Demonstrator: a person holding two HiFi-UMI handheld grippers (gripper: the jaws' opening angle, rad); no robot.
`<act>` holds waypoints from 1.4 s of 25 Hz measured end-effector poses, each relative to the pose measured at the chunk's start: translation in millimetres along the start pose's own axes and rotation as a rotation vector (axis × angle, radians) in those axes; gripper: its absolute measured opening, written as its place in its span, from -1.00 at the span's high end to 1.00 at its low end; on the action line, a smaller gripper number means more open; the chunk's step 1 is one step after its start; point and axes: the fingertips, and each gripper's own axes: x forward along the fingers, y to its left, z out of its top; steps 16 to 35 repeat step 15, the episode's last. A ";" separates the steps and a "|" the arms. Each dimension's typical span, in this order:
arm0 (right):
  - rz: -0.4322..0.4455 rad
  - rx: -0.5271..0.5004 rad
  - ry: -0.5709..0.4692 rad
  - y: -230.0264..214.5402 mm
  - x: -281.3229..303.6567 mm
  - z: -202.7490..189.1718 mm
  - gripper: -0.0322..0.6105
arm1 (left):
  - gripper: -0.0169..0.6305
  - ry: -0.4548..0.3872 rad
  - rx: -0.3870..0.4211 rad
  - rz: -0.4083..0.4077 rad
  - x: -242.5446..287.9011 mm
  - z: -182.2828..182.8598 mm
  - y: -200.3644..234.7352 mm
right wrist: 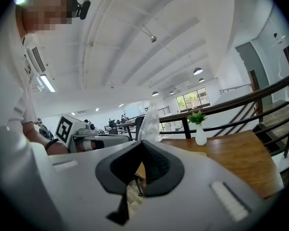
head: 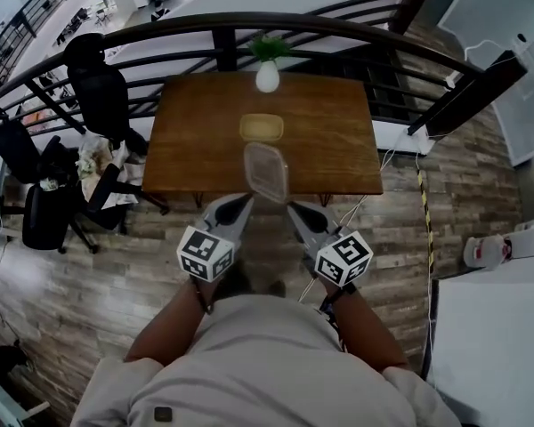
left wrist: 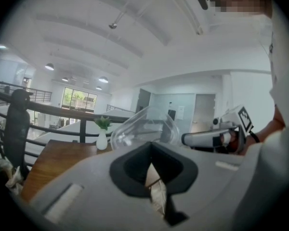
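A clear plastic container (head: 267, 172) hangs in the air over the near edge of the wooden table (head: 338, 149). My left gripper (head: 247, 198) meets its lower left corner and my right gripper (head: 290, 205) its lower right corner. Both sets of jaws look shut on its rim. In the left gripper view the clear container (left wrist: 143, 127) rises broadside just beyond the jaws, with the right gripper (left wrist: 185, 139) touching it from the right. In the right gripper view the clear container (right wrist: 151, 121) stands edge-on above the jaws, and the left gripper (right wrist: 127, 139) reaches in from the left.
A yellowish shallow container (head: 262, 127) lies mid-table, and a white vase with a green plant (head: 267, 74) stands at the far edge. A curved black railing (head: 249, 25) runs behind the table. Black office chairs (head: 98, 87) stand to the left, on the wood-plank floor (head: 400, 238).
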 end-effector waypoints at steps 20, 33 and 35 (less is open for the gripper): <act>0.025 -0.023 -0.017 17.1 -87.8 1.1 0.89 | 0.94 -0.005 0.006 0.031 -9.7 -9.1 -84.7; 0.025 -0.023 -0.017 17.1 -87.8 1.1 0.89 | 0.94 -0.005 0.006 0.031 -9.7 -9.1 -84.7; 0.025 -0.023 -0.017 17.1 -87.8 1.1 0.89 | 0.94 -0.005 0.006 0.031 -9.7 -9.1 -84.7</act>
